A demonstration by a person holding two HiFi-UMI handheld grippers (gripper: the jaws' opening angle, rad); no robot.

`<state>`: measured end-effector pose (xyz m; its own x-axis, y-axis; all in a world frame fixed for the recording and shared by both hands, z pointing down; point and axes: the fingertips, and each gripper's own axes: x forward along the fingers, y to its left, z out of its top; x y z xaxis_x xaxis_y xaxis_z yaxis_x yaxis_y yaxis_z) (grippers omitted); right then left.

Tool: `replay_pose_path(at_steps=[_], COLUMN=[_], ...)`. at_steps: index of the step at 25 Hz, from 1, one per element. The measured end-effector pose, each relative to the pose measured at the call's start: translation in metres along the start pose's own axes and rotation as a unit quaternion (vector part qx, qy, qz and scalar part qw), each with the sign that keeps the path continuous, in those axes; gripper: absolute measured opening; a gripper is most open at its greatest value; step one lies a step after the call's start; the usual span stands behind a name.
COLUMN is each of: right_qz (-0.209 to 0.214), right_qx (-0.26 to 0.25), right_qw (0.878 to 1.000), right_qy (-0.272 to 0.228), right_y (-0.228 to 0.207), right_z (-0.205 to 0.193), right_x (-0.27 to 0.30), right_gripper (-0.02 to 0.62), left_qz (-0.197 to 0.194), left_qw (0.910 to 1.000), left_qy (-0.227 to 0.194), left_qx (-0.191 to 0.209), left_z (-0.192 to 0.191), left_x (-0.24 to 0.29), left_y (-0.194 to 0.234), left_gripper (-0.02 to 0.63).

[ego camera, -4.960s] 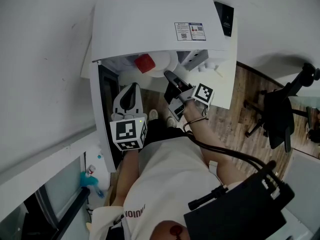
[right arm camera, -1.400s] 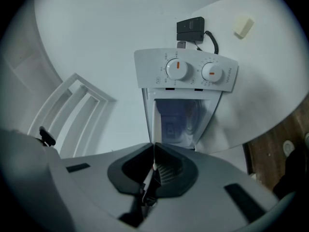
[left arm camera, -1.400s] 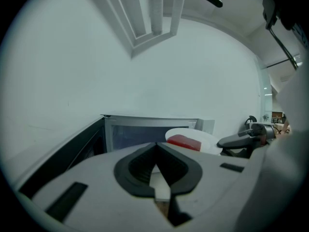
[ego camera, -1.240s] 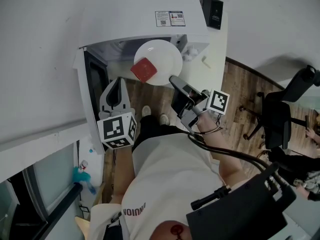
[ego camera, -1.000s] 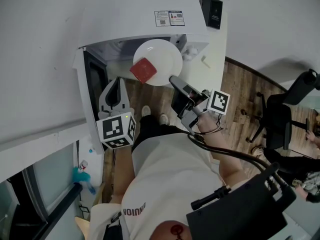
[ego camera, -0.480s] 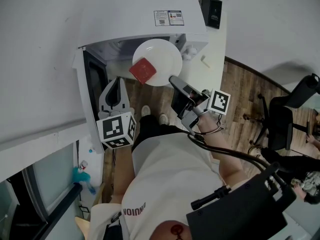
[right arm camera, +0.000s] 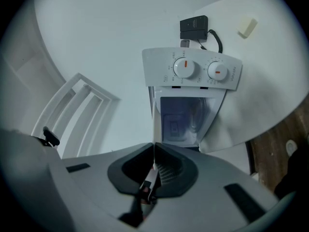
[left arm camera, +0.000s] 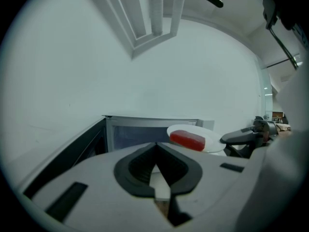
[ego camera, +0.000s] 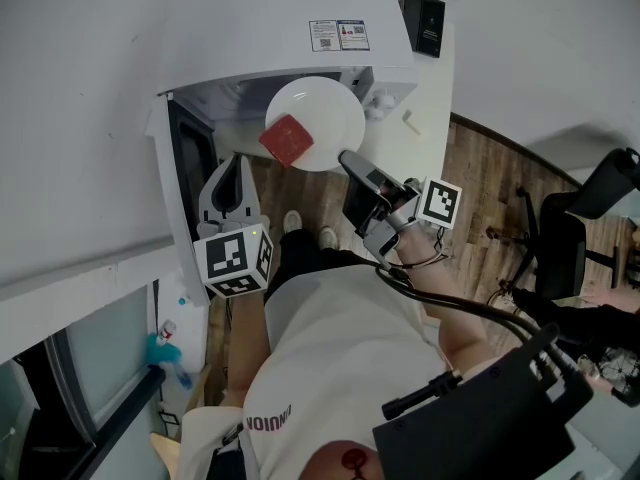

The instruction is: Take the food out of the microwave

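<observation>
A white plate (ego camera: 335, 116) carrying a red block of food (ego camera: 287, 139) hangs just outside the opening of the white microwave (ego camera: 280, 28). My right gripper (ego camera: 346, 157) is shut on the plate's near rim. In the right gripper view that rim (right arm camera: 152, 172) shows edge-on between the jaws, with the microwave (right arm camera: 193, 69) and its two knobs ahead. My left gripper (ego camera: 238, 164) is shut and holds nothing, low beside the open door (ego camera: 185, 168). From the left gripper view the food (left arm camera: 187, 140) lies on the plate (left arm camera: 207, 135), up and to the right of that gripper (left arm camera: 155, 144).
The microwave stands on a white table (ego camera: 428, 138) against the wall, with a black box (ego camera: 425, 13) behind it. A black office chair (ego camera: 570, 238) stands on the wooden floor to the right. A spray bottle (ego camera: 168, 353) sits at lower left.
Five seconds ago the plate sat inside the microwave; it is now out in front of the opening. Over the last second neither gripper nor the plate has moved.
</observation>
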<state>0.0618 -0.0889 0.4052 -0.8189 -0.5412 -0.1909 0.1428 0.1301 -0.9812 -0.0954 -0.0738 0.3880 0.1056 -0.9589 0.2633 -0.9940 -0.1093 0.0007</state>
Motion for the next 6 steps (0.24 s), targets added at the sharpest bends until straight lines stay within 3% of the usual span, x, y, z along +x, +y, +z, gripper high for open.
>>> replay_pose_path(at_steps=[6], right_qz=[0.0], right_qx=[0.0], right_qw=[1.0], right_qy=[0.001], right_y=[-0.0008], right_z=[-0.0009], right_x=[0.0011], right_gripper=[0.026], left_qz=[0.001], left_qw=[1.0], left_qy=[0.0], left_qx=[-0.001], left_z=[-0.0008], left_x=[0.0003], left_y=[0.0018], left_gripper=[0.014])
